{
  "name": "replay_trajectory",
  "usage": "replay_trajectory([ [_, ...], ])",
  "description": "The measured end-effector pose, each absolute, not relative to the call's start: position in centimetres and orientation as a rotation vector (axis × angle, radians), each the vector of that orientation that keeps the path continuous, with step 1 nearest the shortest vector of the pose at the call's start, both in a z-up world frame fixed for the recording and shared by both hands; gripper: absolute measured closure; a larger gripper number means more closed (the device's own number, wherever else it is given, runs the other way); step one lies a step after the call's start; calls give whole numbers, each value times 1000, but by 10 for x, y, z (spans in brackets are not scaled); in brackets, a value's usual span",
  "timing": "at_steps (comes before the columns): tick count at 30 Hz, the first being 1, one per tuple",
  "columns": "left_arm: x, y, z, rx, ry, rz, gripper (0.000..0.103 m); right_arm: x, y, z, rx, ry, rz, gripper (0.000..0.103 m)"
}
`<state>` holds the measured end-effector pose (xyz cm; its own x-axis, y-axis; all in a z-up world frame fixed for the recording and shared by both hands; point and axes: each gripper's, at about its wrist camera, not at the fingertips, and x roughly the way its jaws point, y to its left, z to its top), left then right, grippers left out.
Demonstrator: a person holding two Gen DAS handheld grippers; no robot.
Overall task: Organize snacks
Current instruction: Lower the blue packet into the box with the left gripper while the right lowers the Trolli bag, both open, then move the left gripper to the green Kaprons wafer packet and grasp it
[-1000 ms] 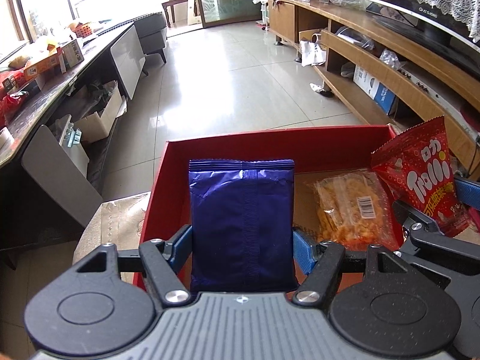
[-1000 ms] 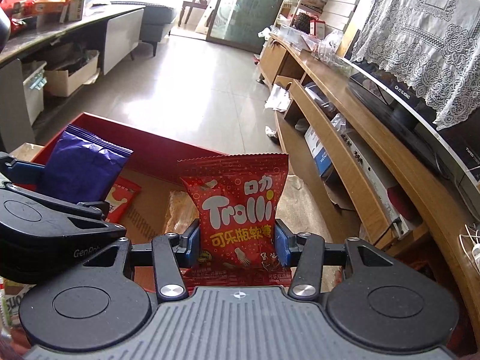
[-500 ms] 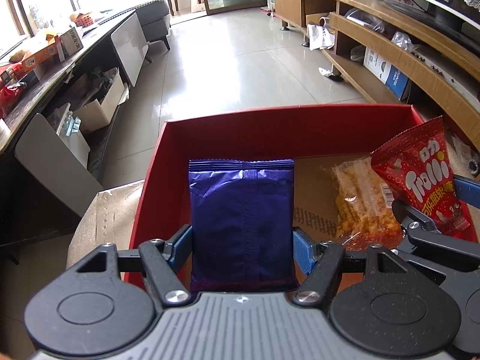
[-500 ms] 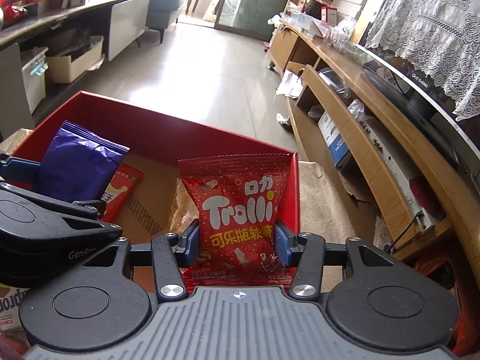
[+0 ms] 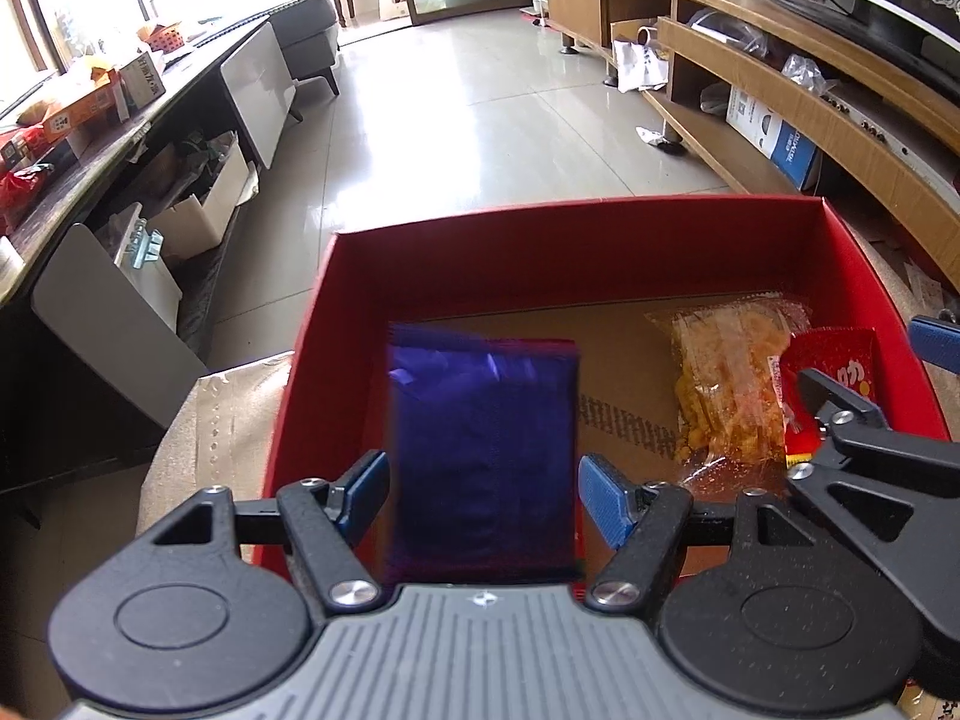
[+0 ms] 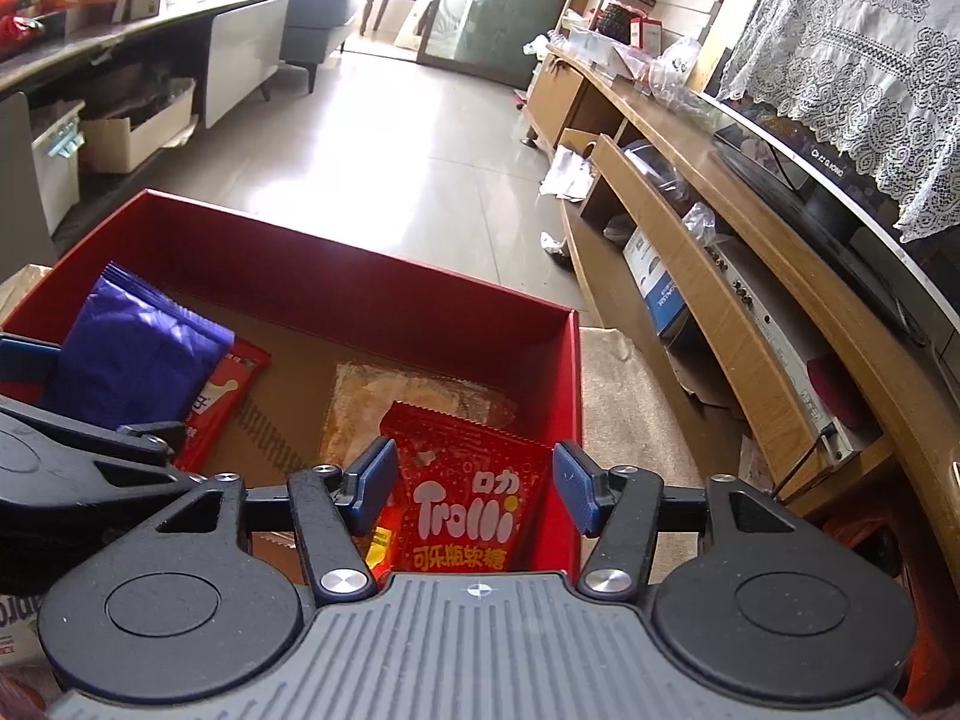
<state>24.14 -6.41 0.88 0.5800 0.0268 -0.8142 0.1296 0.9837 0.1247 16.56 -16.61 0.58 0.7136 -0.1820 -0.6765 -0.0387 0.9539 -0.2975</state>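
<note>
Inside the red box [image 5: 600, 252]: purple packet [image 5: 480, 450], Trolli bag [image 6: 468, 504], orange snack bag [image 5: 726, 384]; both grippers spread apart, empty.

**Foil, film and card under both cameras**

I see a blue packet [image 5: 480, 450] of glossy, creased foil, and a red Trolli bag [image 6: 465, 510] of shiny printed film. The orange snack pouch [image 5: 726, 384] is clear, crinkled plastic. The red box [image 5: 576, 252] looks like matt card with a plain brown cardboard floor. My left gripper [image 5: 483, 495] and right gripper [image 6: 474, 483] are matt black plastic with blue pads and bright metal screws. The floor tiles [image 5: 480, 120] are polished and reflective.
</note>
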Motion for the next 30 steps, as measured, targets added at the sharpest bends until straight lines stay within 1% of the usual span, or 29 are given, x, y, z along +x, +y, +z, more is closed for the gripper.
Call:
replay_trajectory([
  [6,233,-59,20,149,942,-70,34,159,-171,15,-297,759,-99,36],
  [9,227,-57,24,138,940,-79,34,155,-169,20,-301,752,-98,32],
  [19,203,-50,39,99,932,-110,33,131,-168,33,-308,732,-93,32],
  [26,181,-44,41,94,943,-130,33,110,-167,31,-296,756,-82,31],
  [30,167,-34,34,100,972,-130,32,93,-168,30,-292,775,-72,27],
])
